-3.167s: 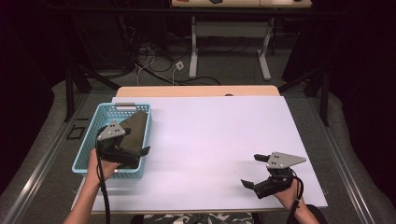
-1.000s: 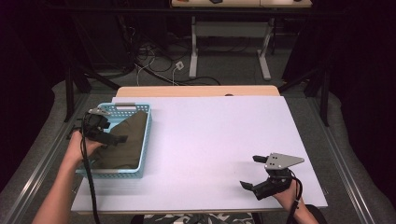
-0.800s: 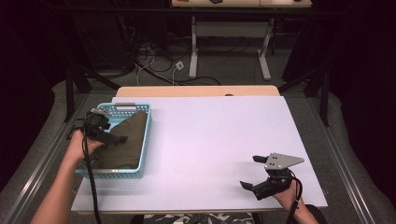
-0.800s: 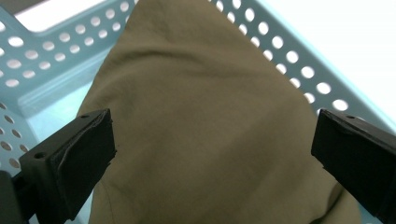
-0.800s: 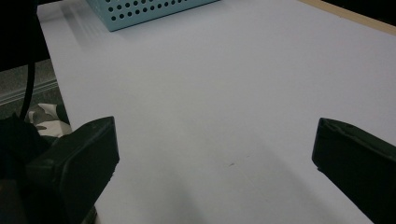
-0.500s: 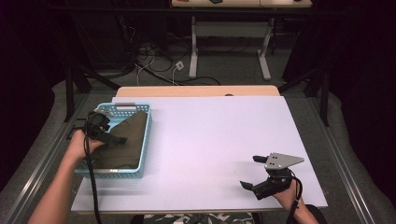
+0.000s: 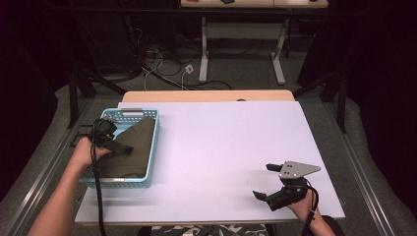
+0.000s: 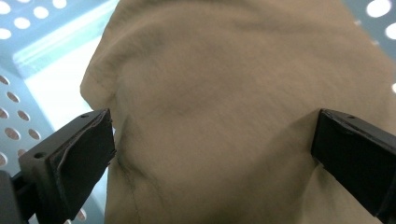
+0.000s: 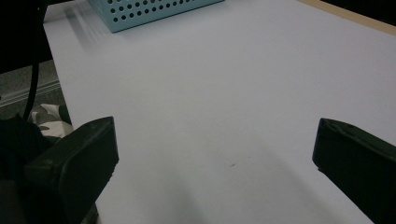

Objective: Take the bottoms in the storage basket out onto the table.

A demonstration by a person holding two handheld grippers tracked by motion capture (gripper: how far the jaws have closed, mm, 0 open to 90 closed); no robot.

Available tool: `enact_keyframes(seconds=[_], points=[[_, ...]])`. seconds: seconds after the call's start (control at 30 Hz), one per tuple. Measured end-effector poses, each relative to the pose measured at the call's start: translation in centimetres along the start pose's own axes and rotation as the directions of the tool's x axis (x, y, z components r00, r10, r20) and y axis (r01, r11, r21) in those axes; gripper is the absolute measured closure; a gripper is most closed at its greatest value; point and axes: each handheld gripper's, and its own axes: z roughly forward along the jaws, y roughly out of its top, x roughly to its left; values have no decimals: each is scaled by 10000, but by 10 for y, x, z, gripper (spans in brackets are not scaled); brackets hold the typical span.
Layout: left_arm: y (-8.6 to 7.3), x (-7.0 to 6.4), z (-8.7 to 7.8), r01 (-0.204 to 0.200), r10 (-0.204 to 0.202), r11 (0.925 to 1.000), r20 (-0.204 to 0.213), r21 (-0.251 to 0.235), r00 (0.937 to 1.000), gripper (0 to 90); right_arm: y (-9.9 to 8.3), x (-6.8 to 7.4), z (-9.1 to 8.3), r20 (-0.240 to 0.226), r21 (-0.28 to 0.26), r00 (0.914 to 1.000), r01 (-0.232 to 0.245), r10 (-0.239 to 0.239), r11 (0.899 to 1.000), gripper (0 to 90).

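Your left gripper (image 7: pixel 120 146) sits inside the blue basket (image 7: pixel 153 147), jaws spread wide on either side of the olive cloth (image 8: pixel 224 121), which lies in the basket. Risk: close too shallow and you pinch only a fold, so the cloth may slip out; lift sideways and it may drag against the basket wall just beside you and shift the basket. Your right gripper (image 7: pixel 268 182) rests with jaws apart near the table's (image 7: pixel 226 142) front edge. The white surface between offers ample room.
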Motion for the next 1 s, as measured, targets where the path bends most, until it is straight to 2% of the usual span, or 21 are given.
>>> enact_keyframes(seconds=[0.3, 0.43, 0.57, 0.67, 0.8, 0.83, 1.0], points=[[1, 0, 10, -122, 122, 9988, -2, 480, 9999, 0, 0, 0, 0, -44, 27, 10000, -8, 8, 10000, 0], [2, 3, 15, -117, 99, 9979, 283, 643, 9996, 0, 0, 0, 1, -43, 88, 10000, -23, 24, 10000, 0], [2, 4, 21, 25, -96, 9948, 688, 1022, 9976, 1, 0, 1, 0, -71, 13, 10000, -27, 27, 10000, 0], [3, 3, 23, 145, -227, 9935, 715, 1133, 9972, 5, 0, 2, 0, -87, 16, 10000, -5, 5, 10000, 0], [4, 4, 25, 36, -137, 9892, 686, 1463, 9975, 13, 0, 2, 1, -129, 33, 9999, -1, 1, 10000, 0], [4, 4, 25, 129, -238, 9882, 702, 1528, 9973, 12, 0, 2, 1, -119, 55, 9999, 3, -3, 10000, 0], [4, 7, 28, 300, -432, 9873, 820, 1561, 9957, 0, 0, 2, 0, -170, -4, 9998, -88, 88, 10000, 0]])
